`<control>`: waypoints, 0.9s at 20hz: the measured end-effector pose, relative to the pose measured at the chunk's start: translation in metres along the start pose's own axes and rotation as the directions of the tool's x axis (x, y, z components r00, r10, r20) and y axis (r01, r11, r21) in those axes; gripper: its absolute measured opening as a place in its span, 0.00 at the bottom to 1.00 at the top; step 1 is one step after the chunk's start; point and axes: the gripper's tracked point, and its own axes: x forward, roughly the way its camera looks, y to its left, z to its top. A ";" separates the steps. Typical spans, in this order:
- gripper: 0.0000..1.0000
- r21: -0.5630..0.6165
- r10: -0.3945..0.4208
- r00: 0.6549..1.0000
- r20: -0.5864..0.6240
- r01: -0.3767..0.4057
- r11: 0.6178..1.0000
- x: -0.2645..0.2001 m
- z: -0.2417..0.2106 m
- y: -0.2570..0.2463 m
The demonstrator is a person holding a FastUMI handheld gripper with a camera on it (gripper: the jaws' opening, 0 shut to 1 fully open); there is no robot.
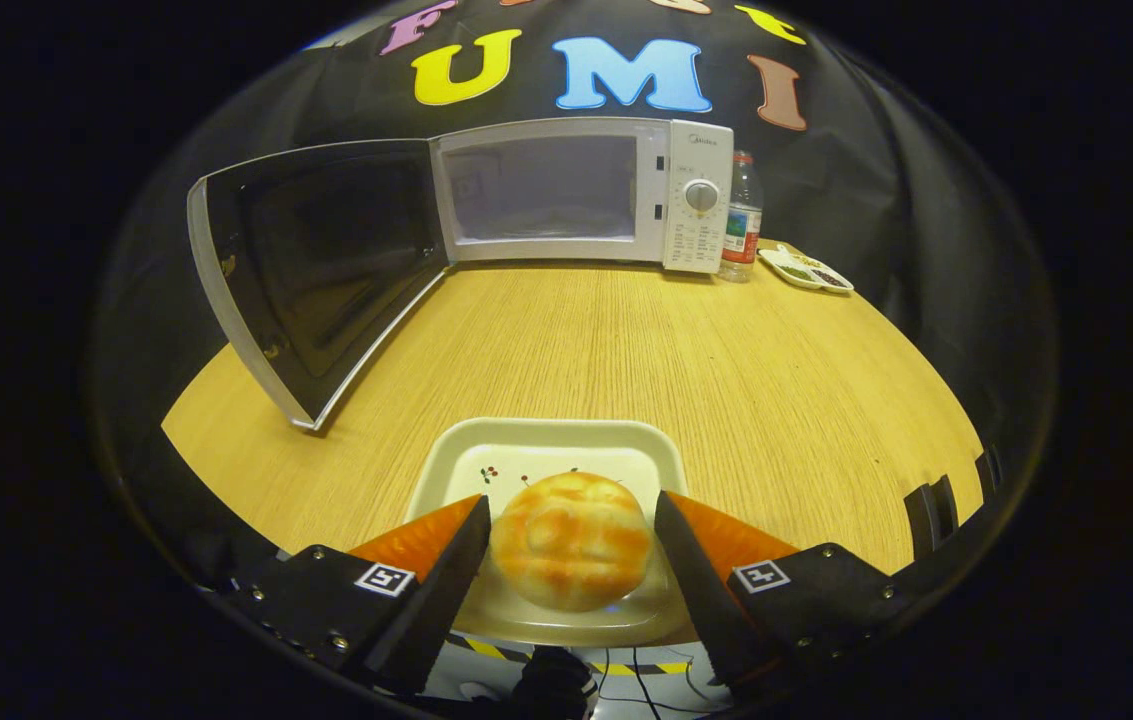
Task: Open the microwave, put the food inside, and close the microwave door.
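Your gripper point(571, 515) straddles the bun point(571, 540) on its plate point(546, 440).

Your fingers point(451, 565) stand spread, one on each side of the bun, the left close to it, the right with a small gap; neither clearly presses. Beyond, across the wooden table point(676, 350), the microwave point(581, 195) stands with its door point(311, 265) swung wide open. A bottle point(743, 218) and small dish point(806, 270) sit beside it.

Table point(776, 370): microwave point(581, 192), bottle point(742, 217), plates point(486, 465).
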 end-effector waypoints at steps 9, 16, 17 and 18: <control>0.81 0.099 0.080 0.997 0.012 -0.081 0.992 -0.005 0.013 0.010; 0.81 0.247 0.173 0.976 0.133 -0.202 0.948 0.001 0.092 0.022; 0.81 0.251 0.179 0.972 0.149 -0.213 0.944 0.005 0.104 0.022; 0.81 0.250 0.184 0.970 0.162 -0.220 0.943 0.010 0.114 0.022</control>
